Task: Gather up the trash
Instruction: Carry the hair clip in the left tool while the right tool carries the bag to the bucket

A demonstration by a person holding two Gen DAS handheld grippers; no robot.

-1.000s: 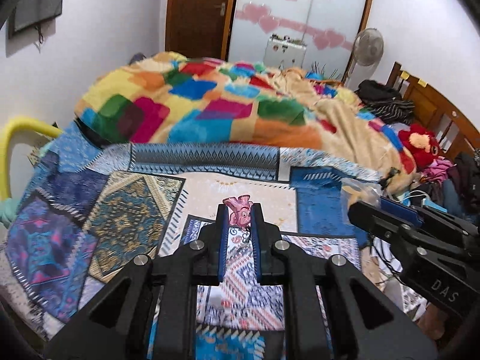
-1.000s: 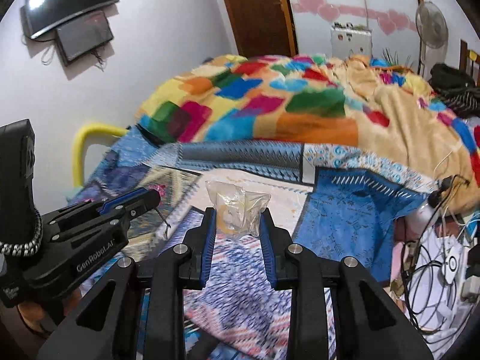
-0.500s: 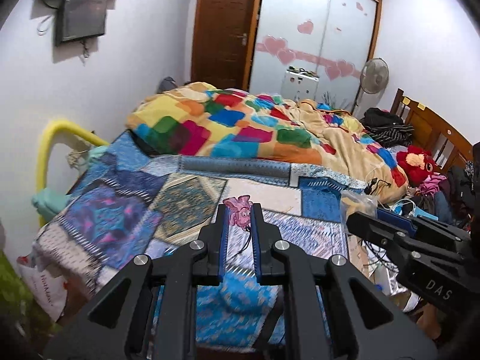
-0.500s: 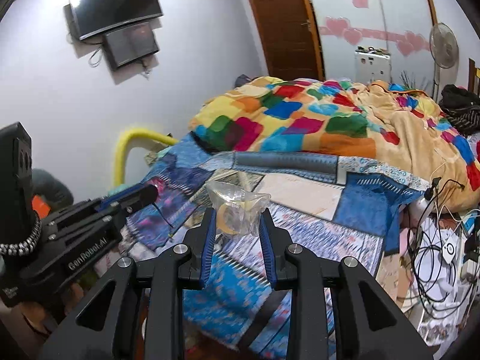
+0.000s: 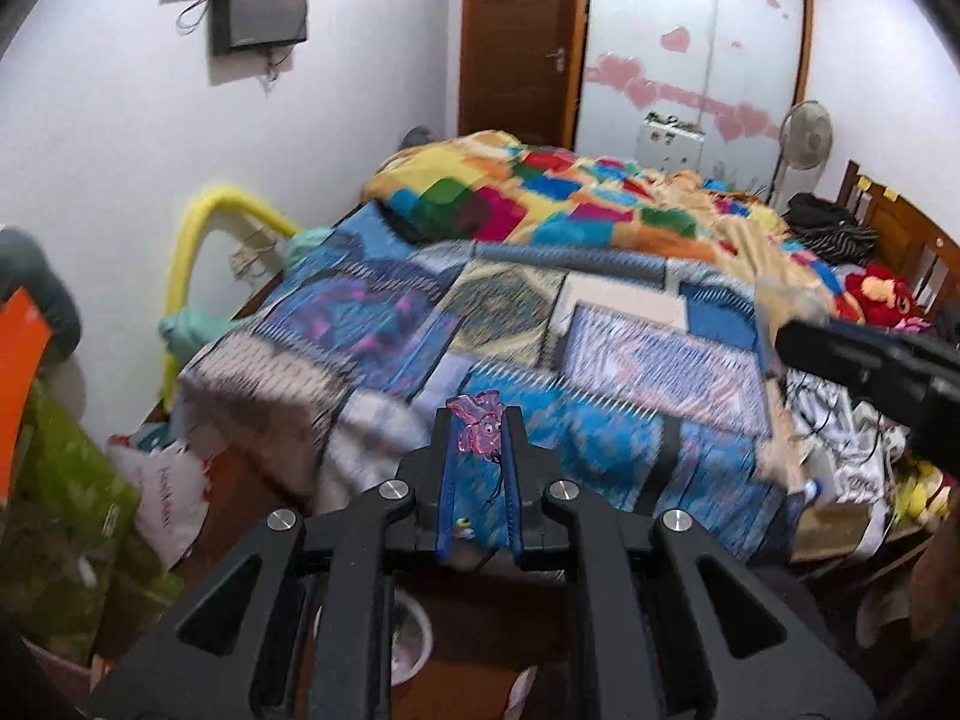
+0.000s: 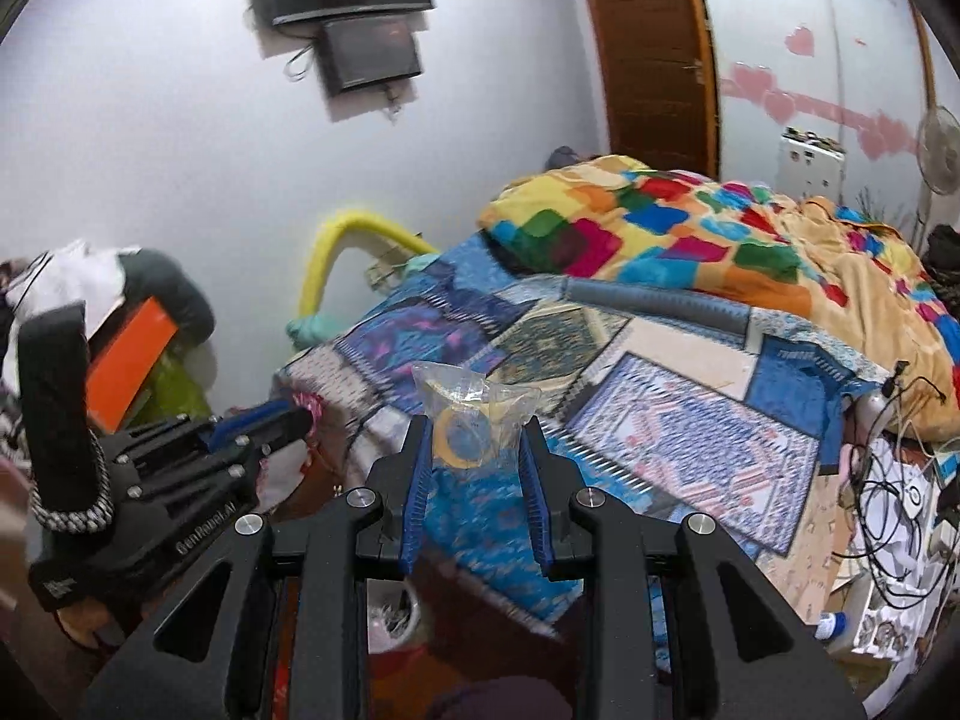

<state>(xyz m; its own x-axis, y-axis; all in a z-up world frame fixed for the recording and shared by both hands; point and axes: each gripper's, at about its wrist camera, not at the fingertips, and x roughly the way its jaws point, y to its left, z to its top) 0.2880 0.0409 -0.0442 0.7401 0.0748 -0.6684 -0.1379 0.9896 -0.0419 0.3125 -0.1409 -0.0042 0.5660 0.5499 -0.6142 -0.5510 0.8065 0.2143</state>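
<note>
My left gripper (image 5: 478, 426) is shut on a small pink plastic scrap (image 5: 478, 429) that sticks up between its blue pads. In the right wrist view my right gripper (image 6: 477, 429) is shut on a crumpled clear plastic bag (image 6: 474, 405) with a yellow ring inside. Both hang past the foot of the bed with the patchwork sheet (image 5: 600, 360). The left gripper (image 6: 288, 417) shows at the left of the right wrist view, the right gripper (image 5: 792, 336) at the right edge of the left wrist view. A round white bin (image 6: 393, 615) with scraps inside stands on the floor beneath.
A colourful blanket (image 5: 570, 198) is heaped on the bed. A yellow tube (image 5: 198, 228) arches by the white wall. Bags and a green box (image 5: 66, 492) crowd the floor at left; cables and clutter (image 6: 894, 498) lie at the right. The brown door (image 5: 519, 36) is behind.
Both grippers have pulled back and up from over the bed to beyond its foot, each keeping its piece of trash. The floor, the bin and the wall screens have come into view.
</note>
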